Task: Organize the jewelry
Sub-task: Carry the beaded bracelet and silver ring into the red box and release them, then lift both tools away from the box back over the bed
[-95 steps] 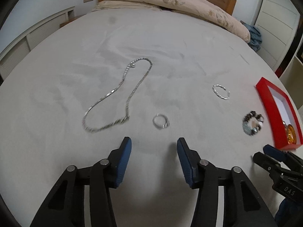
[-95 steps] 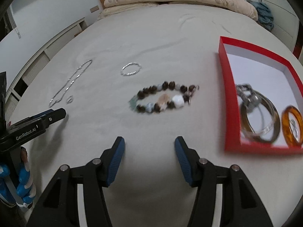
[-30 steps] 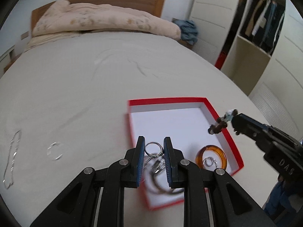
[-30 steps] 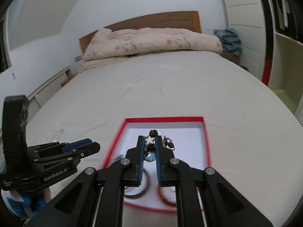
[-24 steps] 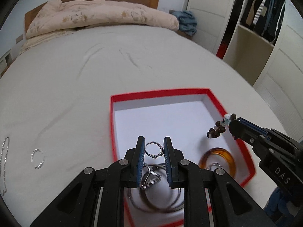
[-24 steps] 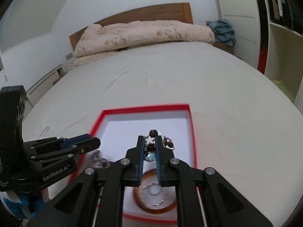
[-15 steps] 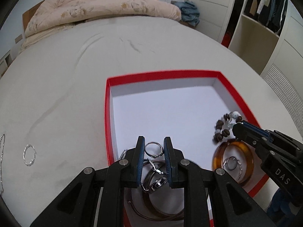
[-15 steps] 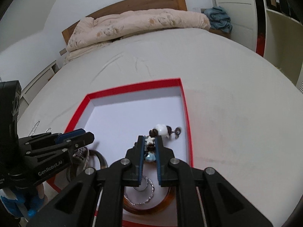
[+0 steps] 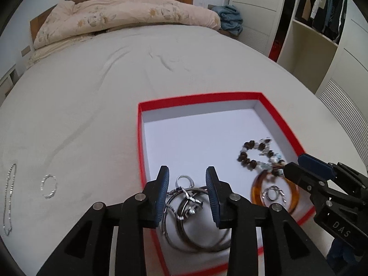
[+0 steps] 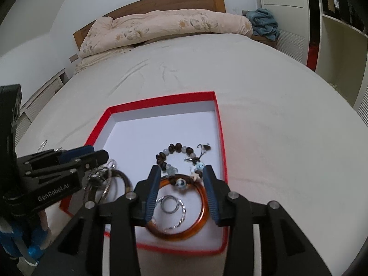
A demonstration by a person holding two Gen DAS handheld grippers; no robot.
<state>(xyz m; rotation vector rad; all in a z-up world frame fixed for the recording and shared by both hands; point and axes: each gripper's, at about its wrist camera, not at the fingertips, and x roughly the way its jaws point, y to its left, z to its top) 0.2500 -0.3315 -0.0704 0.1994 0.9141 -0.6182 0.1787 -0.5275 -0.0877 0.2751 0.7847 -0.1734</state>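
Observation:
A red box (image 9: 200, 96) with a white floor lies on the bed. My left gripper (image 9: 187, 174) hangs over its near left corner, jaws opening. A small silver ring (image 9: 184, 180) lies loose between them, beside the silver bangles (image 9: 195, 218). My right gripper (image 10: 181, 172) is over the near right part of the box (image 10: 161, 100), jaws opening too. The beaded bracelet (image 10: 174, 151) lies free on the floor, one end draped on the amber bangle (image 10: 202, 197). The pads touch neither. Each gripper shows in the other's view: right (image 9: 294, 164), left (image 10: 99, 153).
A twisted silver bracelet (image 9: 48, 185) and a thin chain necklace (image 9: 9, 197) lie on the bedsheet left of the box. Two small rings (image 10: 170, 204) sit inside the amber bangle. A folded duvet (image 9: 119, 18) lies at the headboard; wardrobe shelves (image 9: 310, 34) stand to the right.
Both grippers sank closer to the box and their jaws parted. The small ring dropped from the left gripper and the beaded bracelet from the right; both now lie in the box.

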